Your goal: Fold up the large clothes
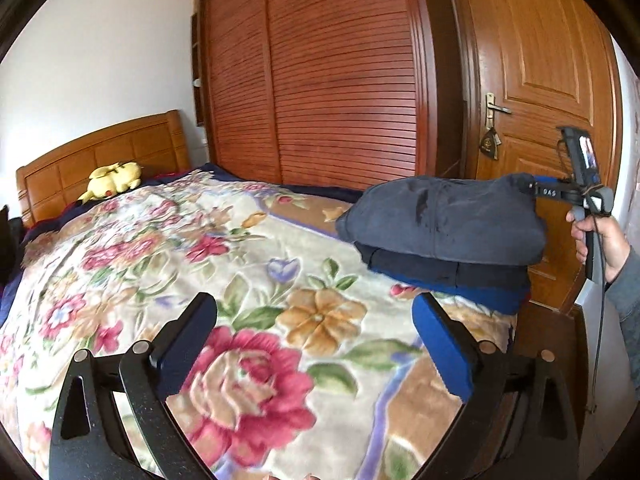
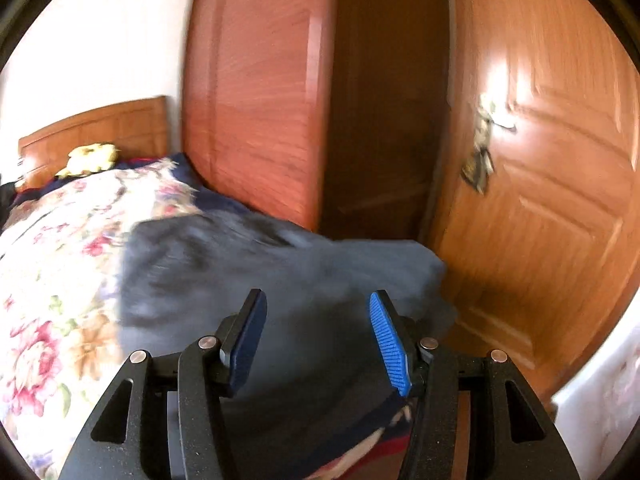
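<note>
A folded grey-blue garment (image 1: 444, 216) lies on top of a stack of folded dark clothes (image 1: 452, 274) at the right corner of the bed. My left gripper (image 1: 316, 312) is open and empty, low over the floral blanket (image 1: 168, 248), left of the stack. My right gripper (image 2: 318, 312) is open, its blue pads (image 2: 386, 340) spread just above the top garment (image 2: 248, 276); that view is blurred. In the left wrist view the right gripper (image 1: 532, 189) reaches the stack's top right edge, held by a hand.
A yellow plush toy (image 1: 114, 180) lies by the wooden headboard (image 1: 100, 160). A slatted wardrobe (image 1: 320, 80) stands behind the bed and a wooden door (image 1: 548, 80) is at the right. The bed's edge drops off just right of the stack.
</note>
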The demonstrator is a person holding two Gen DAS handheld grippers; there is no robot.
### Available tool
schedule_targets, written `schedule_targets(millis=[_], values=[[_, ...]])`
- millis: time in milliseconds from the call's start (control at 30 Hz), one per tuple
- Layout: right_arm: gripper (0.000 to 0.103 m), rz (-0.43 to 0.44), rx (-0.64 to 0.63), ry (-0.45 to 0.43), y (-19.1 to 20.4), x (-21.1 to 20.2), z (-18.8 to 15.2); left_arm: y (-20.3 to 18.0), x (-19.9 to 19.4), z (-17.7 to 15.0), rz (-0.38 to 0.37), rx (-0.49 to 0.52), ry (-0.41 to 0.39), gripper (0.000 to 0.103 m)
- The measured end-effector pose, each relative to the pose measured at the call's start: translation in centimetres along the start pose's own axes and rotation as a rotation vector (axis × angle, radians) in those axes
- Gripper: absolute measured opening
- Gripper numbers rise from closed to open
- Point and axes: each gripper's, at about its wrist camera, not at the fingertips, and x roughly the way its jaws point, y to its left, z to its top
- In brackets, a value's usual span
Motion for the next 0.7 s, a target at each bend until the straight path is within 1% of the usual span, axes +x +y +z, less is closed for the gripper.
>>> schedule_targets(millis=[133,200,267,367,433,500,533,600,700], values=[[0.065,0.14,-0.066,-0.032,6.2,-3.1,0.1,2.1,-1.8,-2.4,0.043,-0.04,0.012,0.099],[0.069,0.217,-0.091,-0.038,9.4,-4.1,-0.3,3.3,-2.5,-3.7,0.07,-0.064,0.016,0.099],[0.071,0.296,-0.115,-0.044,12.8,-5.1,-1.0,4.5,-3.3,-5.0,0.102,-0.087,0.015,0.099],[0.072,0.406,-0.131,-0.048,17.4,-6.7,-2.7,6.6,-4.4,-7.2,0.147,-0.13,0.012,0.099],[0.072,0.47,-0.137,-0.054,20.7,-7.4,-3.7,7.9,-5.0,-8.4,0.19,-0.146,0.016,0.099],[0.072,0.534,-0.139,-0.056,23.6,-7.9,-4.6,9.5,-5.5,-9.8,0.249,-0.169,0.018,0.099],[0.072,0.561,-0.142,-0.054,24.9,-8.2,-5.1,10.0,-5.7,-10.3,0.267,-0.175,0.018,0.099],[0.072,0.612,-0.147,-0.054,27.4,-8.7,-6.0,11.5,-6.0,-11.7,0.332,-0.183,0.026,0.099],[0.072,0.675,-0.163,-0.052,30.8,-9.0,-7.4,13.3,-6.3,-13.7,0.369,-0.222,0.032,0.099]])
